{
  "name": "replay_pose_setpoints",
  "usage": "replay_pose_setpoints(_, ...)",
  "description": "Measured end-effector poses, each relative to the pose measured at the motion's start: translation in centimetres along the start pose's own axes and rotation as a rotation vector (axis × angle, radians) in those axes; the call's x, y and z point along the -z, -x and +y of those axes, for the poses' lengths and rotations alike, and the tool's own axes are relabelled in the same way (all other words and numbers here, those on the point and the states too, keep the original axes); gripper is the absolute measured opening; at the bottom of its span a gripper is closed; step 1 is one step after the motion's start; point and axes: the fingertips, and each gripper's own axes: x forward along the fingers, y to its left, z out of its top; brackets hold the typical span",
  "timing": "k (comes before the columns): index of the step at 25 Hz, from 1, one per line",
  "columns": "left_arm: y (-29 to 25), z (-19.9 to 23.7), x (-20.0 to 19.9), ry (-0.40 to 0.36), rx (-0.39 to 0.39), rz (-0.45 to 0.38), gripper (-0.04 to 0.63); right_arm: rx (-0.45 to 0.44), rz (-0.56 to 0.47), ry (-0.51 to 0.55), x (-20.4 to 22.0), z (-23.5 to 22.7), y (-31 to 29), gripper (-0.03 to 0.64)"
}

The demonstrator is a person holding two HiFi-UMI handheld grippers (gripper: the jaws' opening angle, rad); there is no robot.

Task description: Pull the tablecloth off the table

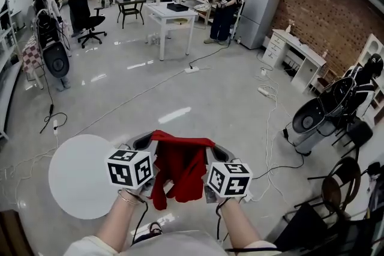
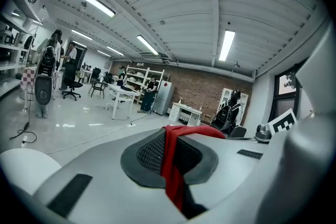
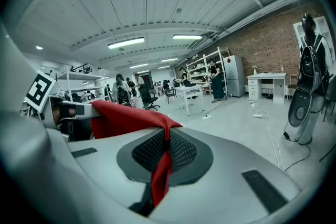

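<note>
The left hand-held gripper [image 1: 144, 141] and the right hand-held gripper [image 1: 216, 150] are each clamped on the red tablecloth [image 1: 180, 169], which stretches between them and hangs above the floor [image 1: 180, 84], clear of the round white counter's [image 1: 75, 180] right edge.

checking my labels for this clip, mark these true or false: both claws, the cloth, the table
1. The left claw is shut on the red tablecloth. True.
2. The right claw is open and empty. False: it is shut on the same tablecloth.
3. The tablecloth lies spread over the round white table. False: the tabletop shows bare in the head view, and the cloth is off it.
4. The tablecloth hangs bunched between the two claws. True.
</note>
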Motion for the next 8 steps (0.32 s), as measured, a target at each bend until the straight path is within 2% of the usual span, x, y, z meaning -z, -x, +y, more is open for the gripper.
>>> replay_pose_setpoints(8, 0.21, 0.49, 0.53, 0.01, 0.004, 0.01, 0.02, -0.011, 0.0, -0.012, 0.17, 0.44, 0.34, 0.028)
